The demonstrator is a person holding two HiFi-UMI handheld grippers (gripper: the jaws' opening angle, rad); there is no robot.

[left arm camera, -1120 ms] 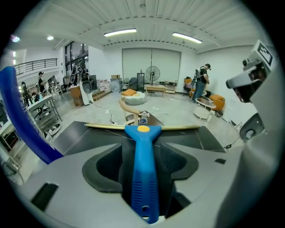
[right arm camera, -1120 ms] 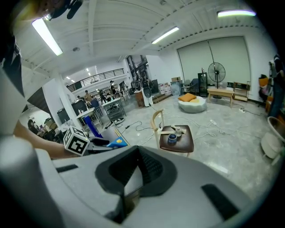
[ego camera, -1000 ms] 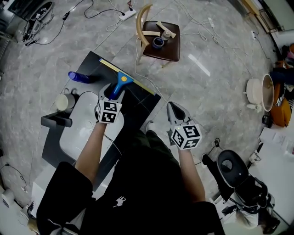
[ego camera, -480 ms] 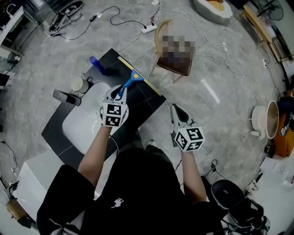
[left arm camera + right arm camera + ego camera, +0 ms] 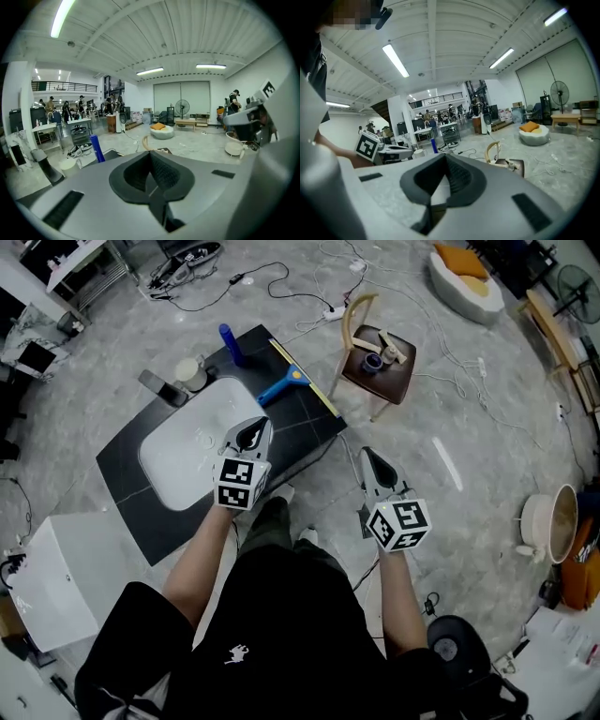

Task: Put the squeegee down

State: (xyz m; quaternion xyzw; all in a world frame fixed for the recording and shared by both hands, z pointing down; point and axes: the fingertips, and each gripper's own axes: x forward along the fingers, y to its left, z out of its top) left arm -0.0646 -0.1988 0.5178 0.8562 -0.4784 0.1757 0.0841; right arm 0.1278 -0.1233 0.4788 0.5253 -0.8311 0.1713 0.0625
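Left claw (image 5: 254, 434), right claw (image 5: 370, 461): closed, empty

The black counter (image 5: 155, 526) is my marker. Above its white basin (image 5: 183, 460) there is open room for my tongs. Along its far edge a blue bottle (image 5: 227, 341), a pale cup (image 5: 192, 373) and a dark faucet (image 5: 161, 388) bar any low pass. The squeegee (image 5: 281, 385) lies flat by the far right corner. Just past that corner stands a wooden chair (image 5: 380, 357), with a strip of floor between. A white box (image 5: 56, 577) sits off the near left end. Beyond the far edge, cables (image 5: 281, 284) trail across the floor.
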